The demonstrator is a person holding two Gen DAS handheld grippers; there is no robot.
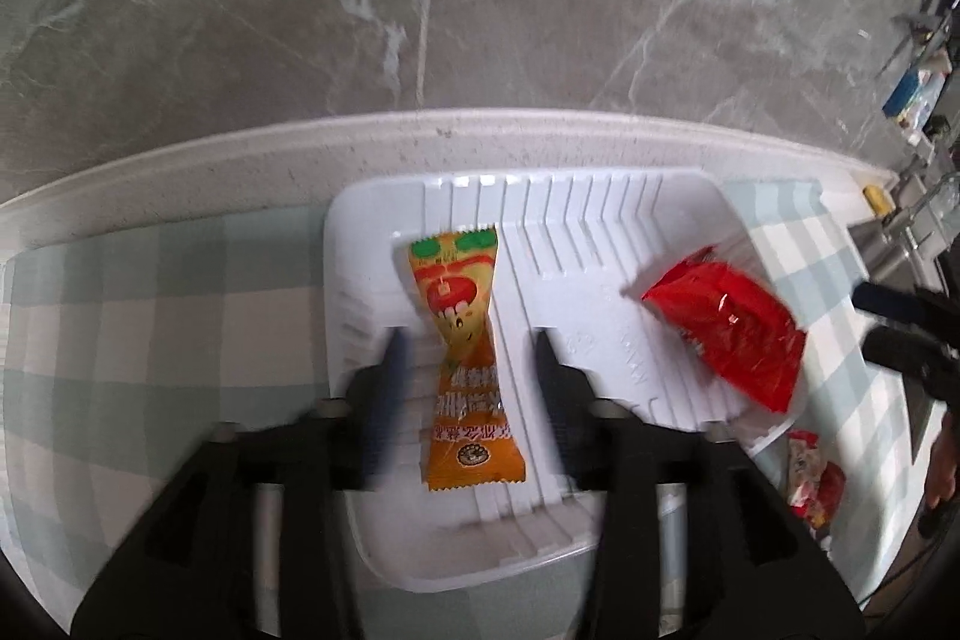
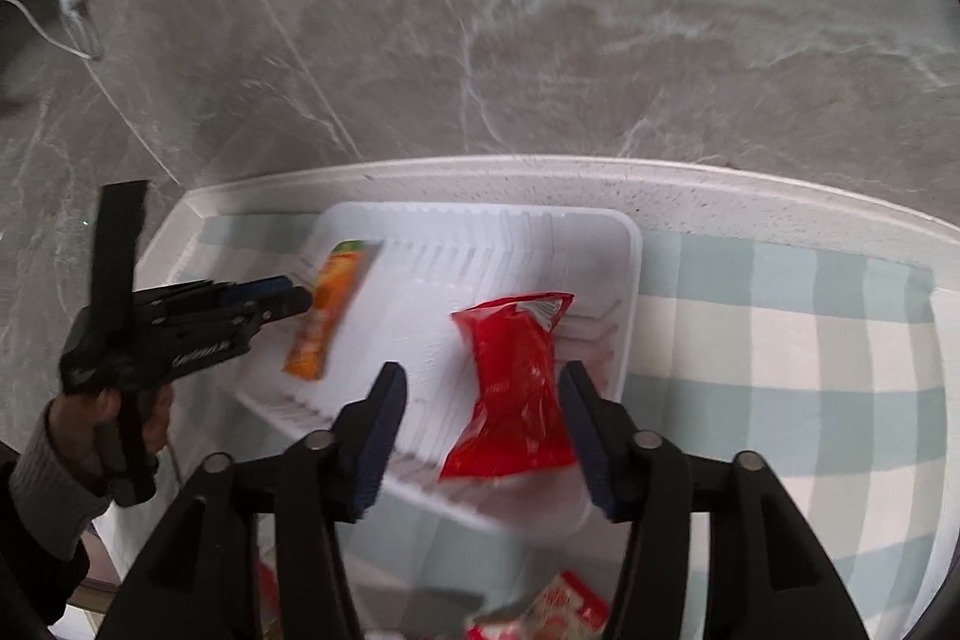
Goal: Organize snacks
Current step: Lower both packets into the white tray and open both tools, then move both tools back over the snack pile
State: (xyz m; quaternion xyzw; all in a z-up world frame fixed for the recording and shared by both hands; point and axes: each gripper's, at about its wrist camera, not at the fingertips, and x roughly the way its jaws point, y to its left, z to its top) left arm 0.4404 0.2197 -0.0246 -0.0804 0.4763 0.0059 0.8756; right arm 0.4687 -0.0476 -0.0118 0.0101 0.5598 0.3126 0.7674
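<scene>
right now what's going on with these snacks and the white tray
A person holds a gripper in each hand over a white tray on a checked cloth. The left gripper has its jaws open either side of an orange snack packet lying in the tray. The right gripper is open around a red packet, also in the tray. Neither packet is gripped. More red-and-white packets lie on the cloth beside the tray.

Your pictures are bright and evenly lit, with only soft shadows. The white tray point(image 1: 540, 232) glares and loses detail. Motion blur smears the left tool point(image 1: 468, 346) and the orange packet point(image 2: 327, 316). Fisheye bends the desk point(image 1: 180, 172) rim, and corners go black.
</scene>
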